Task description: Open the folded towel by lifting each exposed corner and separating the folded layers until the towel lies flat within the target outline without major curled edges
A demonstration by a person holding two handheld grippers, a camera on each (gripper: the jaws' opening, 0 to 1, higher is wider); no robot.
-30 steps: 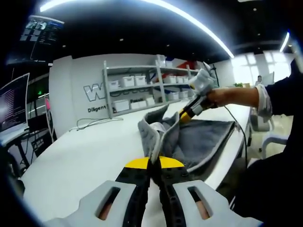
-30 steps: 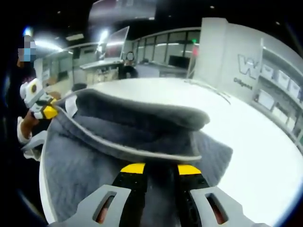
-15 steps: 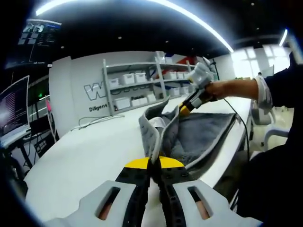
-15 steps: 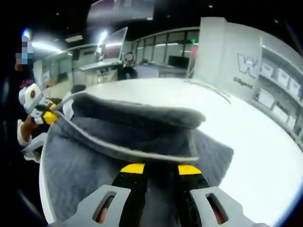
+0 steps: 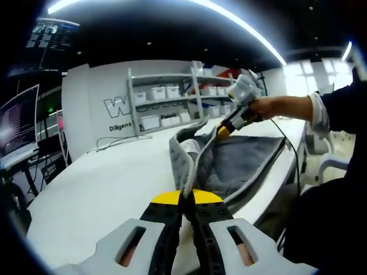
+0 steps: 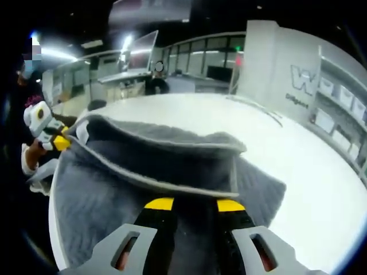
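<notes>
A grey towel [image 5: 241, 163] with a pale bound edge lies on the white surface [image 5: 103, 189], near its right-hand rim in the left gripper view. The left gripper [image 5: 186, 200] has its yellow-tipped jaws pressed together on a corner of the towel, and the cloth rises from the jaws as an upright fold. Farther off in the same view, the right gripper [image 5: 225, 130], held in a person's hand [image 5: 265, 107], grips another part of the towel's raised edge. In the right gripper view, the right gripper [image 6: 194, 204] has its jaws set slightly apart with grey cloth filling the gap between them, clamped on the towel [image 6: 114, 195]. A folded layer stands up ahead of it as a ridge across the view. The left gripper [image 6: 57, 142] appears at the far left of that view, at the towel's corner. Storage shelves [image 5: 172, 103] with white bins stand against the far wall.
</notes>
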